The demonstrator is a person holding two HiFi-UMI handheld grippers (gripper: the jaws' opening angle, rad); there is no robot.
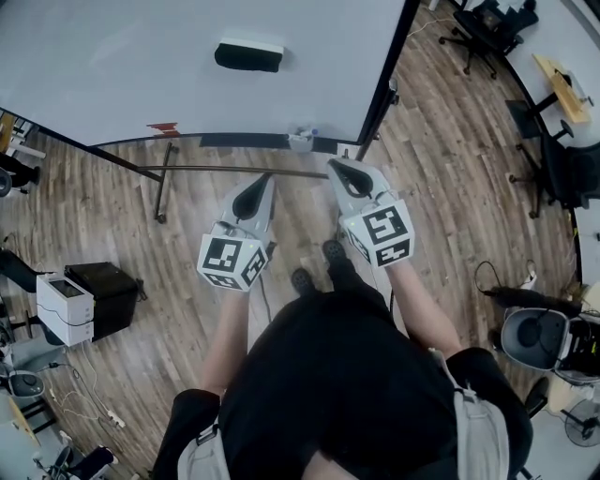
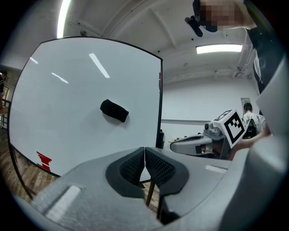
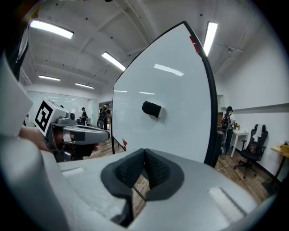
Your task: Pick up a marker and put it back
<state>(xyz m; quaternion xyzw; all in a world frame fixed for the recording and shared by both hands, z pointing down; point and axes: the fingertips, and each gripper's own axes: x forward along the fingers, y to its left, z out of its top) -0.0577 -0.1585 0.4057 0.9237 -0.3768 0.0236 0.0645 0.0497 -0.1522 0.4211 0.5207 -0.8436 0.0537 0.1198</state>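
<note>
A large whiteboard (image 1: pixel 141 75) stands in front of me with a black eraser (image 1: pixel 248 54) stuck on it. On its bottom ledge (image 1: pixel 234 141) sits a small pale object with a blue tip (image 1: pixel 301 139), perhaps a marker; it is too small to be sure. My left gripper (image 1: pixel 266 180) is shut with nothing in it, its pads meeting in the left gripper view (image 2: pixel 144 155). My right gripper (image 1: pixel 334 165) is also shut and holds nothing (image 3: pixel 144 155). Both hang side by side below the ledge, apart from it. Each gripper view shows the eraser (image 2: pixel 114 110) (image 3: pixel 151 108).
The whiteboard's dark stand bars (image 1: pixel 225 171) cross the wooden floor just beyond the grippers. A white printer (image 1: pixel 64 307) and a black box (image 1: pixel 111 292) sit at the left. Office chairs (image 1: pixel 487 26) stand at the far right, and a grey round seat (image 1: pixel 532 337) is nearer.
</note>
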